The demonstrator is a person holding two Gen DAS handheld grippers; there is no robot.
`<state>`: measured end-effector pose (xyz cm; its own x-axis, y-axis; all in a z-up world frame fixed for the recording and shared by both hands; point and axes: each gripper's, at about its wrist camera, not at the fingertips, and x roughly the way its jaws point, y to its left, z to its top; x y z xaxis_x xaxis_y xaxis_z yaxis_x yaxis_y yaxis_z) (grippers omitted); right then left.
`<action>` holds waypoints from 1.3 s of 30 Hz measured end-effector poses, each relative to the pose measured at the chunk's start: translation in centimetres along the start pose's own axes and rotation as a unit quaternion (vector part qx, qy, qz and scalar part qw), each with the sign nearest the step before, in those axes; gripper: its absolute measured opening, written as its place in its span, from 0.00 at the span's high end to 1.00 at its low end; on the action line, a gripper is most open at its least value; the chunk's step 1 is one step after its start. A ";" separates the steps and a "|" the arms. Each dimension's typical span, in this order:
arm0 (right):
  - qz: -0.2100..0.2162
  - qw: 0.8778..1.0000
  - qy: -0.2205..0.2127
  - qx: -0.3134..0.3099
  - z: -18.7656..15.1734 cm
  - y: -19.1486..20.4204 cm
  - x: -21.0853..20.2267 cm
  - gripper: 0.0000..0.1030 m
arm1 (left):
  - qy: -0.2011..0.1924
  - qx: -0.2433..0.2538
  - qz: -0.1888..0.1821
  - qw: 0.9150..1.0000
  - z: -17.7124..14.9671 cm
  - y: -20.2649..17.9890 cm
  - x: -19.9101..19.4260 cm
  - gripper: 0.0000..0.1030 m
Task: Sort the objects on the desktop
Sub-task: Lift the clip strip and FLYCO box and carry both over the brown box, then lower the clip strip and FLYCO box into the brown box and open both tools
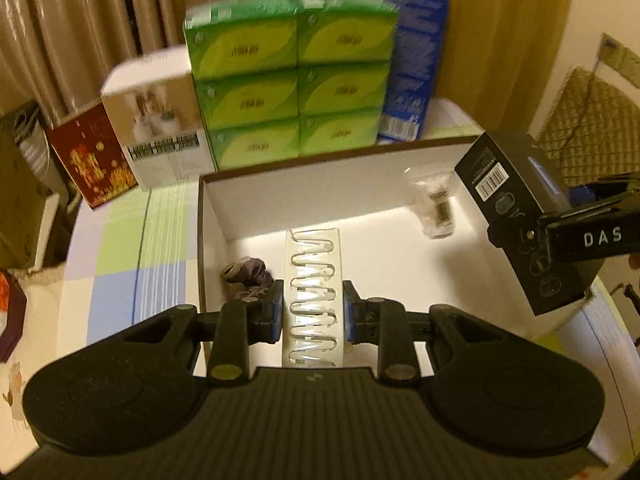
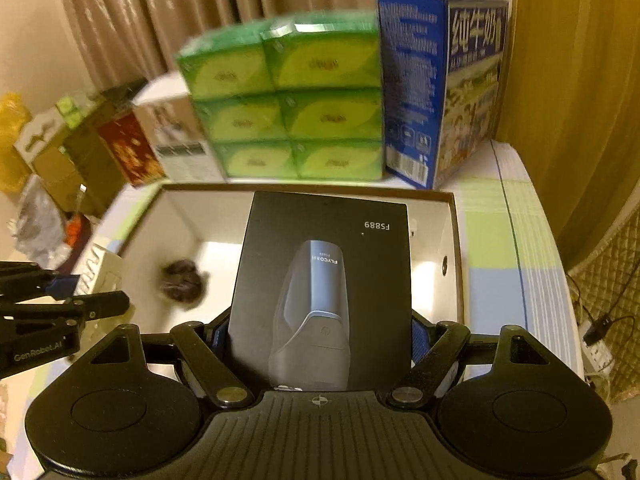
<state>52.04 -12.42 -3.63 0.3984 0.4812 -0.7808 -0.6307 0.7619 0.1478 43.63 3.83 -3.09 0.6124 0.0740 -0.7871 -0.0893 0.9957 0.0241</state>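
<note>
**Over the open box, both grippers holding items**

Above the white-lined cardboard box (image 1: 224, 216), the left gripper (image 1: 313, 312) is clamping a clear plastic strip of rounded capsules (image 1: 313, 280) between its blue-padded fingers (image 1: 276, 312), the strip running lengthwise away from the camera over the box's near edge. Just left of that strip, a dark crumpled bundle (image 1: 250, 276) is lying on the box floor against the left wall. Farther right on the floor, a small clear packet (image 1: 434, 208) is resting near the far wall.

At the right side of the left wrist view, the right gripper (image 1: 576, 224) is gripping a black shaver box (image 1: 516, 216), tilted and raised above the box's right side. From the right wrist view, that shaver box (image 2: 324, 292), printed FS889 with a shaver pictured on it, is sitting clamped between the right gripper's (image 2: 320, 344) fingers and is hanging over the middle of the open box (image 2: 456, 240), hiding much of its floor. The dark bundle (image 2: 182, 280) is showing blurred to its left, and the left gripper (image 2: 72, 300) is reaching in from the left edge.

Behind the open box, a stack of green tissue packs (image 1: 292, 80) is standing on the checked tablecloth (image 1: 120, 248), with a blue carton (image 1: 412, 64) to its right and a white carton (image 1: 156, 128) and a red box (image 1: 92, 156) to its left.
</note>
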 end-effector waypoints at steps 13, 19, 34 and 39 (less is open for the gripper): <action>-0.064 0.989 0.128 -0.036 0.4 -0.4 8.3 0.25 | 0.112 -0.001 0.019 0.994 0.5 -0.2 8.9 0.77; -0.087 0.985 0.142 -0.050 0.3 -0.5 10.4 0.25 | 0.121 -0.002 0.021 0.992 0.8 0.0 10.4 0.77; -0.116 0.983 0.095 -0.102 0.3 -0.9 11.1 0.11 | 0.125 -0.001 0.022 0.992 1.1 0.5 11.6 0.77; -0.090 0.988 0.086 -0.091 0.6 -1.3 10.1 0.09 | 0.127 0.003 0.024 0.992 1.2 0.6 12.0 0.77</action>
<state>57.28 -8.30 -11.36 0.4060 0.2529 -0.8782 -0.6761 0.7297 -0.1024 51.87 5.39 -11.73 0.3904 0.1061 -0.9145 -0.1079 0.9918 0.0690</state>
